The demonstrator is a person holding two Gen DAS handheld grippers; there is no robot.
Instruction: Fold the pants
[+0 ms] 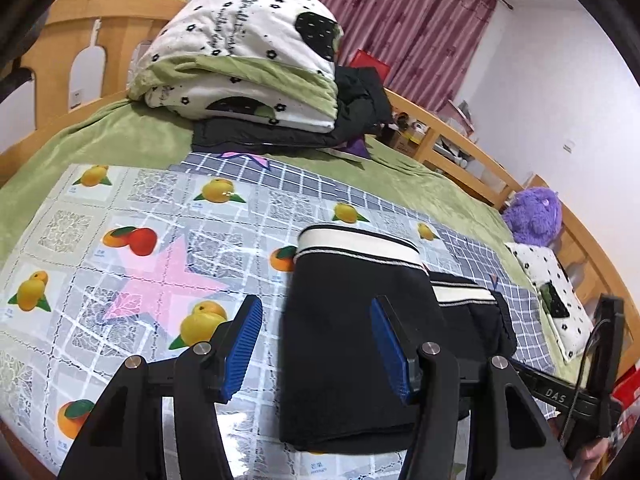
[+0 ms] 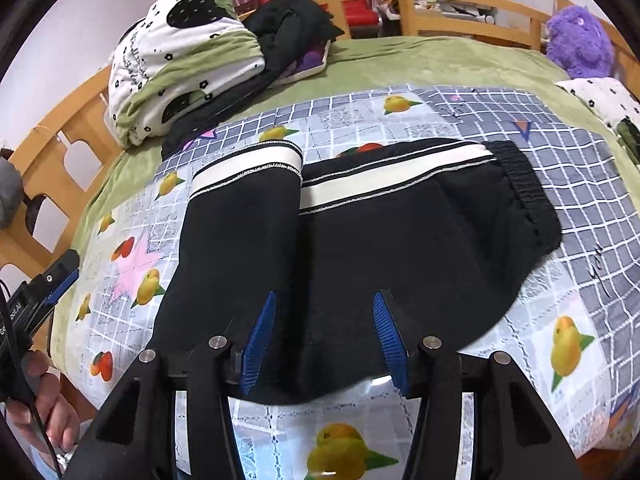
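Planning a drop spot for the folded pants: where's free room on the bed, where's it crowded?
Free: fruit-print cloth left of the black pants, out to the green blanket; the cloth's near strip in front of the pants; the checked sheet right of the waistband. Crowded: the head end, with the folded quilt and dark clothes; purple plush at the far right corner.

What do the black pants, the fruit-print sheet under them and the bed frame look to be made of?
The pants look like soft matte knit fabric, perhaps cotton fleece: they have a gathered elastic waistband and a woven white stripe. The fruit-print sheet looks like glossy plastic, probably vinyl, as it throws back light and has lace-like see-through panels. The bed frame looks like light varnished wood.
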